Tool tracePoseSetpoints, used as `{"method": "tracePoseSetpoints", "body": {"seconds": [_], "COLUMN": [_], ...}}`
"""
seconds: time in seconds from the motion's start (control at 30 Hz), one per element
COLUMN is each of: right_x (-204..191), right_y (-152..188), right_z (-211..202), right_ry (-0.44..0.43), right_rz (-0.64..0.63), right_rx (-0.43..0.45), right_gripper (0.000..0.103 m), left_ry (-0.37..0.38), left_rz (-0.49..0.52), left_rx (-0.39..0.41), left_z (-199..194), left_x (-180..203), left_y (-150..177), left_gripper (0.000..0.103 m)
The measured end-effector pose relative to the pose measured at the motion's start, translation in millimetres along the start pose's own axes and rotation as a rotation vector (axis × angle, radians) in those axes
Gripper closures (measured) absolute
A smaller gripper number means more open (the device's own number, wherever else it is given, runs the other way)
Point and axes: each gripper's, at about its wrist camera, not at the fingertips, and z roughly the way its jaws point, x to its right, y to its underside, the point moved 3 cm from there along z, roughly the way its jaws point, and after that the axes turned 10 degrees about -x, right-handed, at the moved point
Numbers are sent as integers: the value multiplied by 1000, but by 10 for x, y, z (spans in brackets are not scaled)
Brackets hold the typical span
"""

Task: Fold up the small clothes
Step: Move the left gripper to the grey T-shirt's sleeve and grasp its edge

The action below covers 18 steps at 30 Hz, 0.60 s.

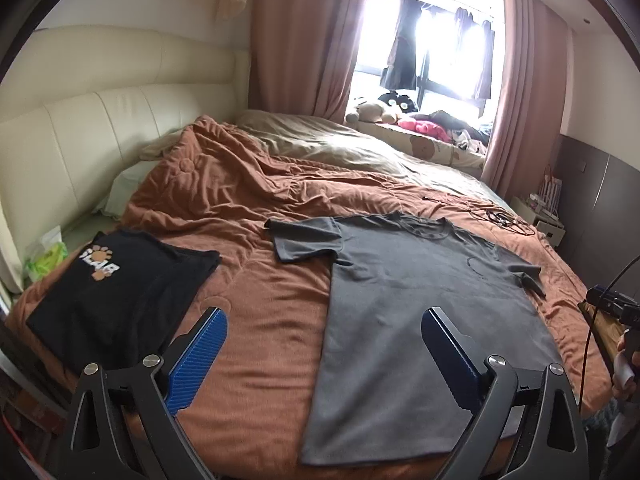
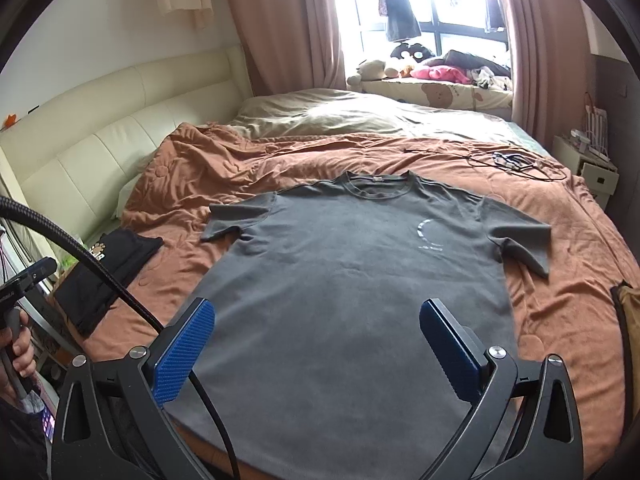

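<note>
Here, left wrist view, pose: my left gripper [image 1: 324,320] tilts down over the near edge of the bed [image 1: 256,264]; my right hand [image 1: 624,364] shows at 3 o'clock.
Left wrist view, clothes: grey T-shirt [image 1: 420,292] spread flat, front up, collar at 12 o'clock; folded black shirt [image 1: 120,280] lies apart at 9 o'clock.
Left wrist view, jaws: wide apart, holding nothing, touching no cloth.
Right wrist view, pose: my right gripper [image 2: 316,320] tilts down above the T-shirt's lower half; my left hand [image 2: 20,352] grips its handle at 8 o'clock.
Right wrist view, clothes: grey T-shirt [image 2: 360,272] centred, sleeves out at 10 and 2 o'clock; black shirt [image 2: 108,264] at 9 o'clock.
Right wrist view, jaws: wide, empty.
</note>
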Motion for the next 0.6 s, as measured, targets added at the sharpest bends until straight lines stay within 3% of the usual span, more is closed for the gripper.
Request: {"method": "tracePoseSetpoints", "body": {"seconds": [0.07, 0.27, 0.6], "right_x": [19, 126, 163], "right_y": [-98, -401, -928], "right_z": [152, 653, 1488], "right_ry": [-27, -99, -150], "right_rz": [4, 24, 25], "right_rx": [-18, -78, -134], "right_gripper": [16, 29, 44], "left_ry": [6, 35, 62], "left_rz": [5, -30, -78], "left_rx": [-8, -67, -145], "left_z": [146, 639, 1444], "left_x": [-16, -149, -354], "left_y": [-106, -425, -917], "left_gripper": [9, 25, 34]}}
